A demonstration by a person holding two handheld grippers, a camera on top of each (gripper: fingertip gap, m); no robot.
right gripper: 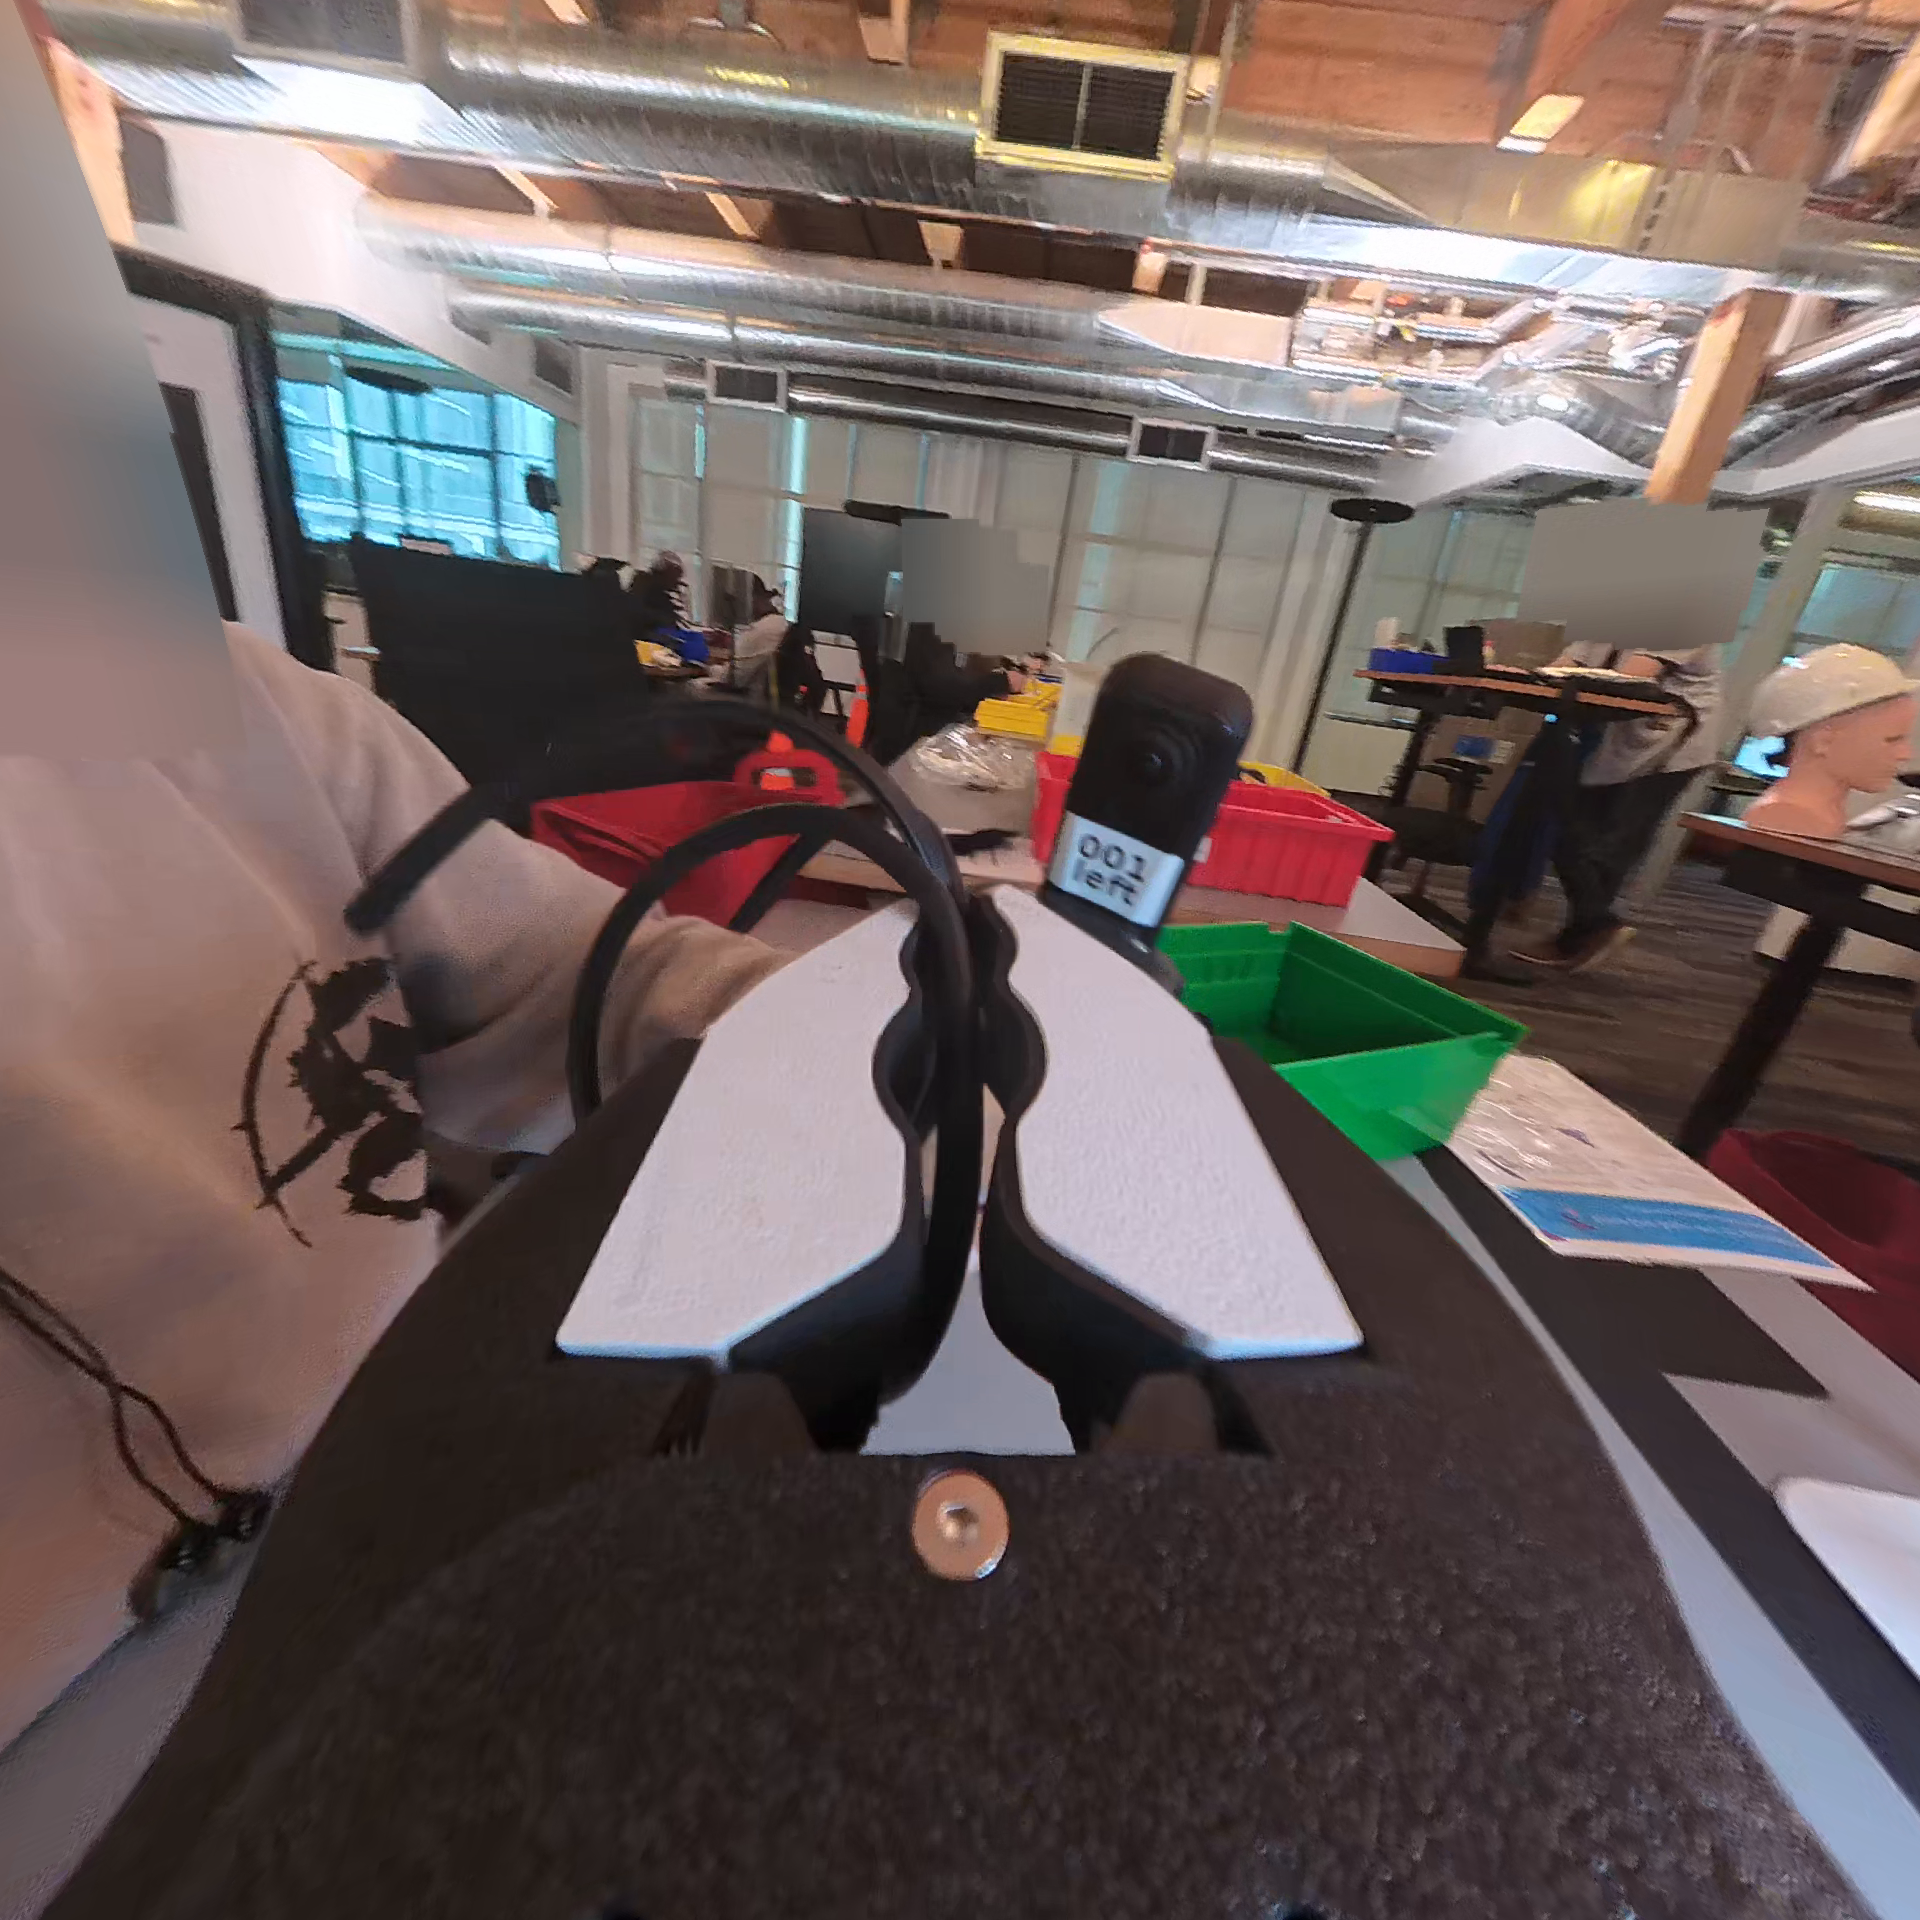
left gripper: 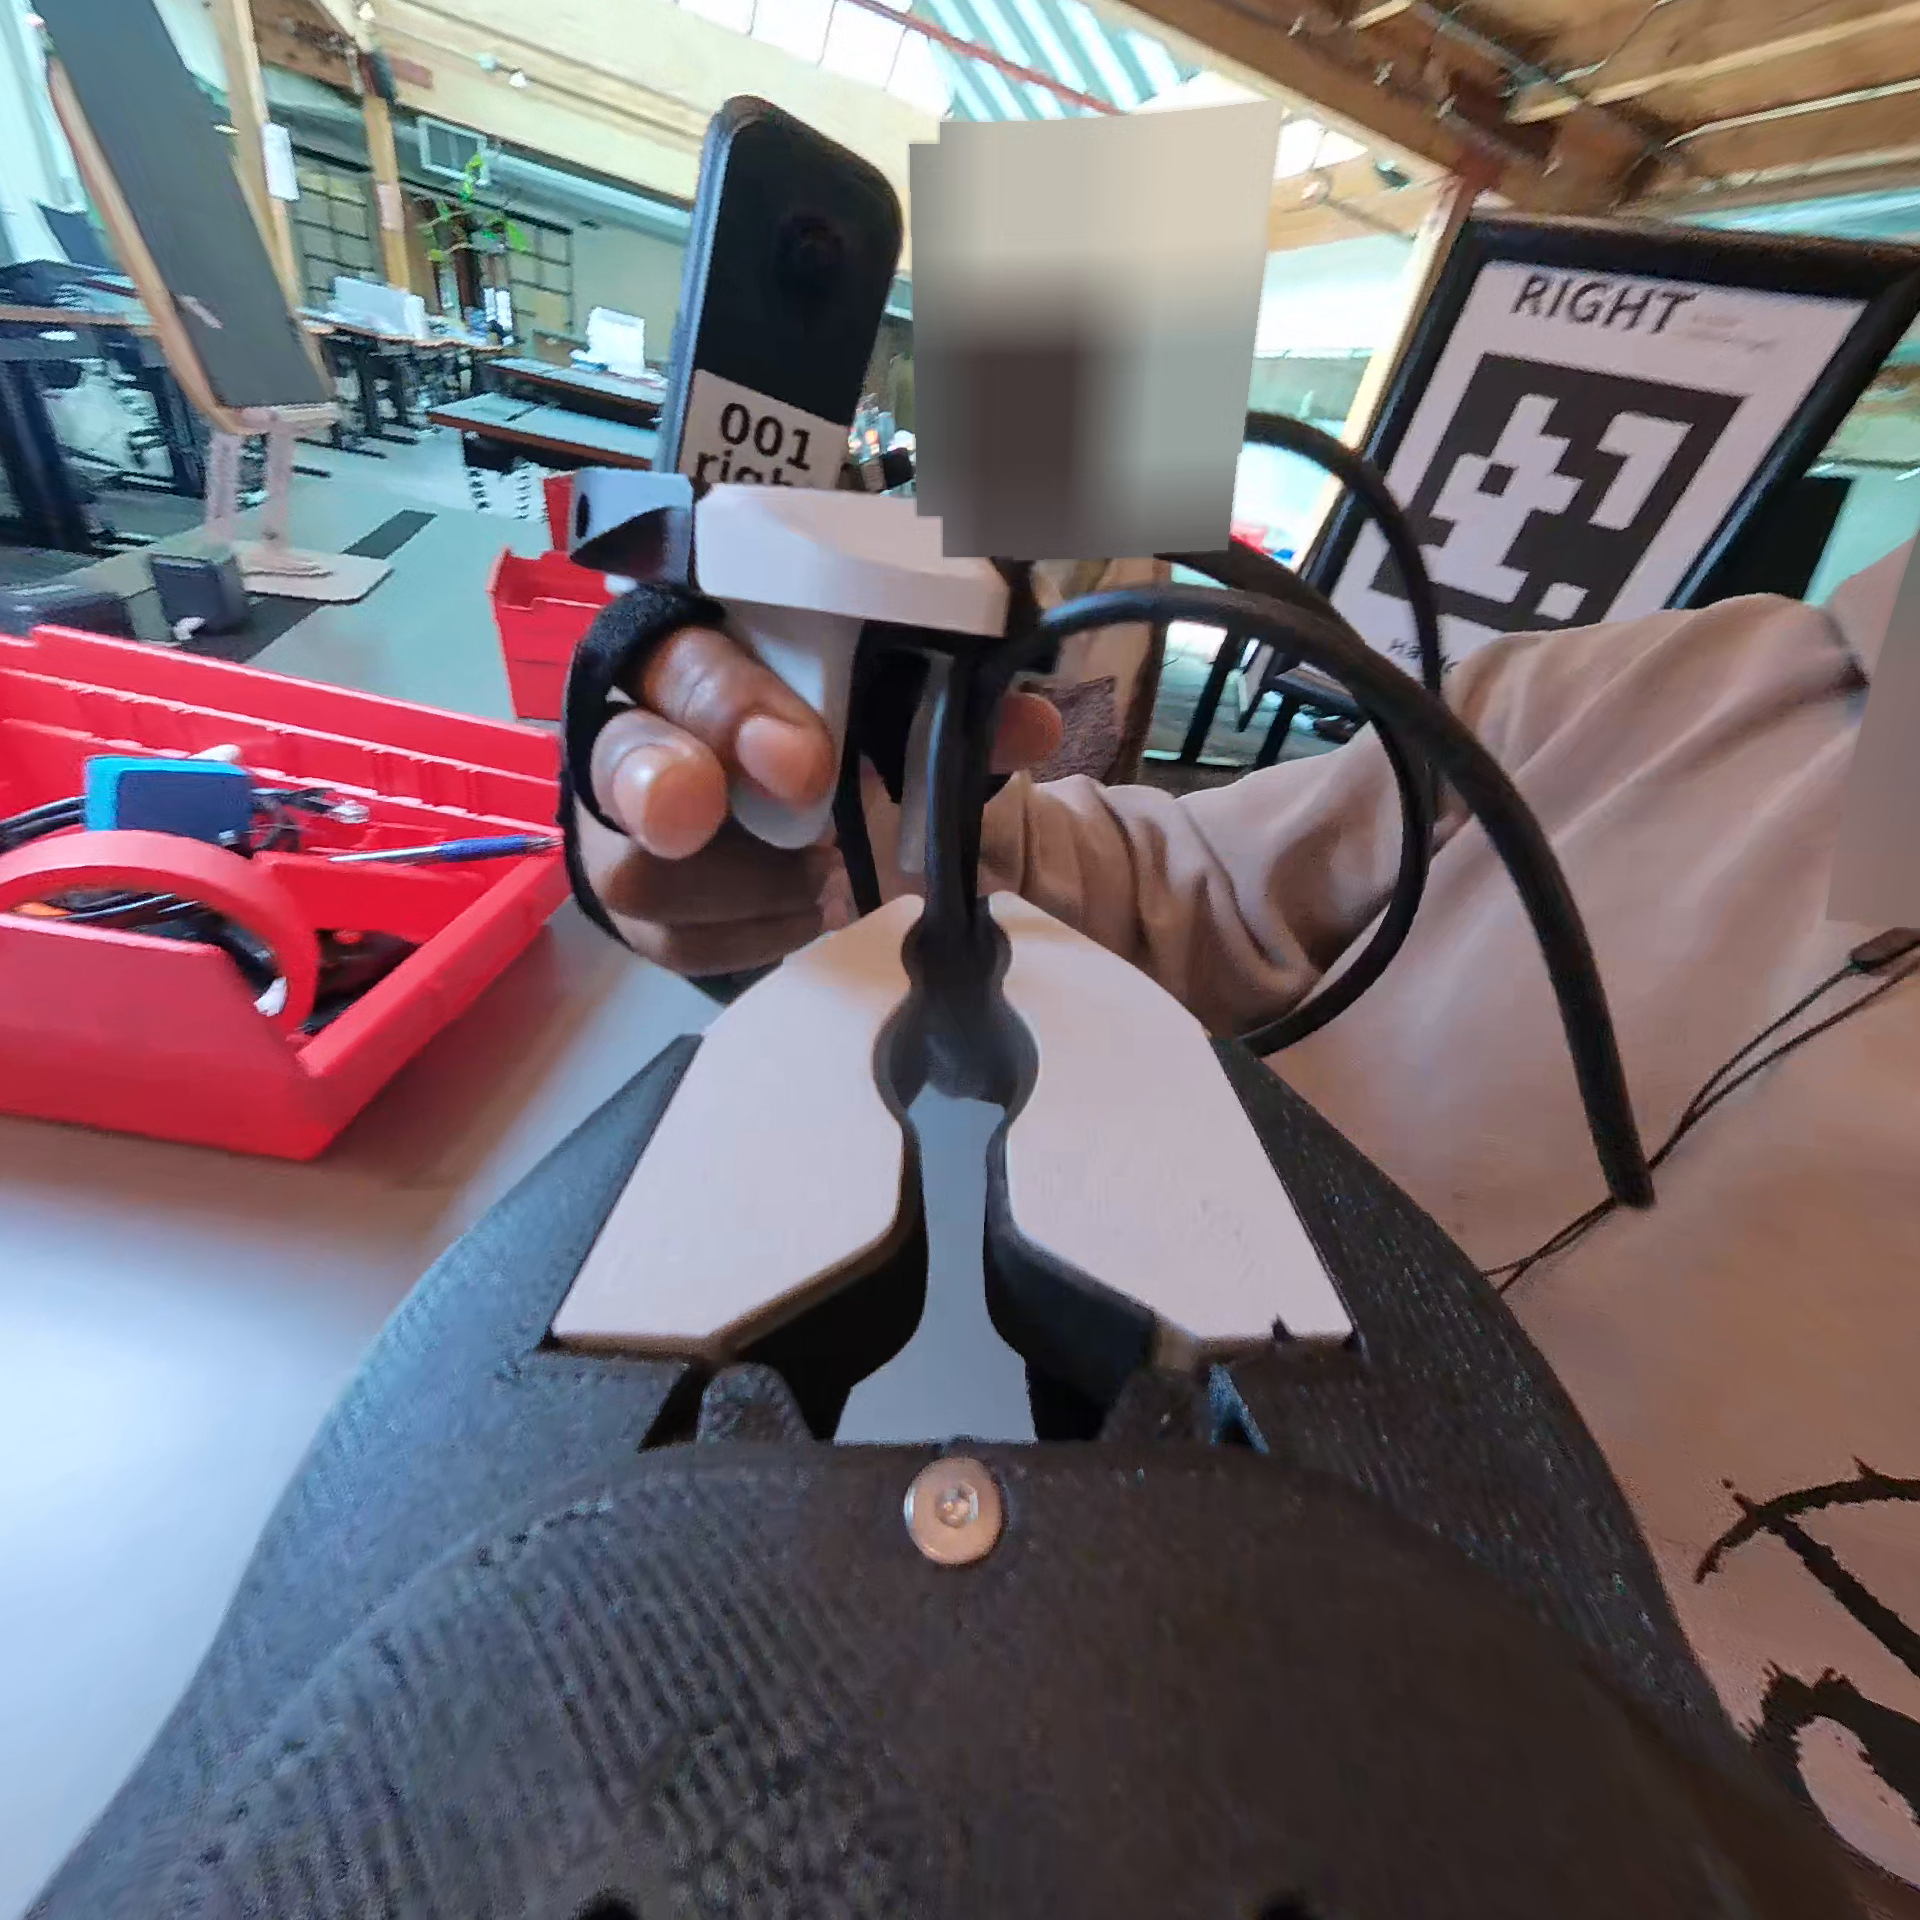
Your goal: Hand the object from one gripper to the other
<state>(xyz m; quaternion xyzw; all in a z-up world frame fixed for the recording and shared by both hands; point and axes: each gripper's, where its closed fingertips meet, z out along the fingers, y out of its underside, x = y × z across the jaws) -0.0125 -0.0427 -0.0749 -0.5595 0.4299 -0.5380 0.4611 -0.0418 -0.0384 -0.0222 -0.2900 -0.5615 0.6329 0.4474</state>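
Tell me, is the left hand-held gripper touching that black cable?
Touching. The left wrist view shows the left hand-held gripper closed on the black cable, pinched at its tips with no gap showing.

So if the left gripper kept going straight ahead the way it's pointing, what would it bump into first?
Probably the person's hand wrapped around the white handle of the right gripper, which faces it just beyond the tips. The left gripper is already shut on the looped thin black cable. Depth is hard to judge here.

Left gripper [left gripper: 951, 997] jaws nearly closed, right gripper [right gripper: 951, 997] likewise, apparently tip to tip, hand [left gripper: 717, 790] at 12 o'clock
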